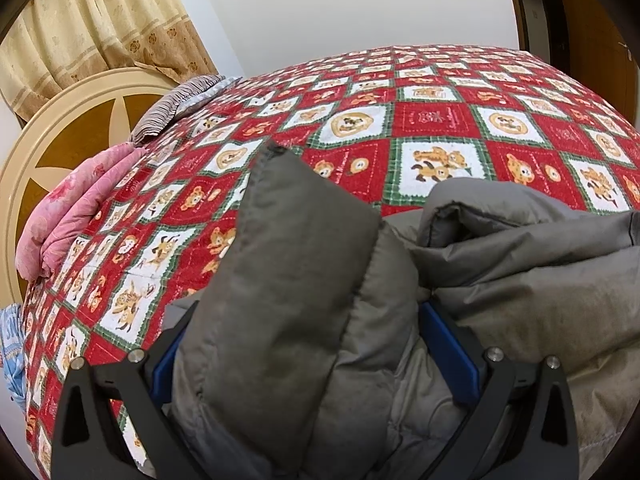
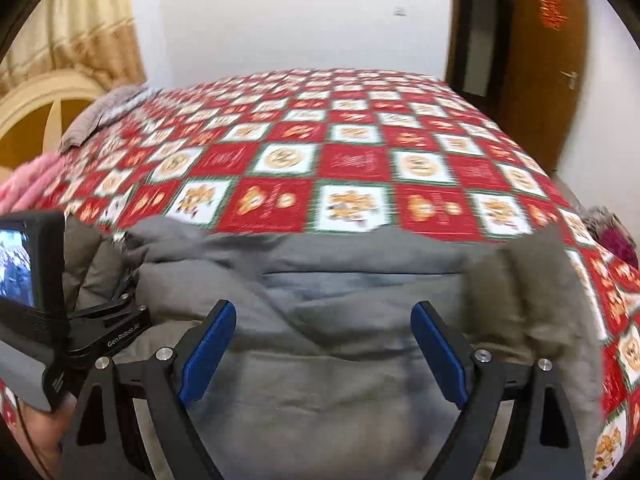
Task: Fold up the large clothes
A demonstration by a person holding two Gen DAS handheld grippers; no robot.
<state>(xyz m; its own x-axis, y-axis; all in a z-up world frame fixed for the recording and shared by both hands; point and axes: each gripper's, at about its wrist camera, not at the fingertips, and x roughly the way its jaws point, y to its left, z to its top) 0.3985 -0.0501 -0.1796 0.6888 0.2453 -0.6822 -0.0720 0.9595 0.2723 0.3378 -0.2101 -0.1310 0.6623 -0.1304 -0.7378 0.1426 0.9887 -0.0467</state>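
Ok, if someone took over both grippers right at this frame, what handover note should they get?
Left gripper: shut on a thick fold of the grey jacket, held lifted above the bed.
Right gripper: open, nothing between its pads, over the jacket's flat part.
Jacket lies at the near edge of the bed, bunched on the left, smoother on the right.
Done: one section gathered up on the left side.
Left: lay that fold across the body, then probably fold the rest and flatten it.
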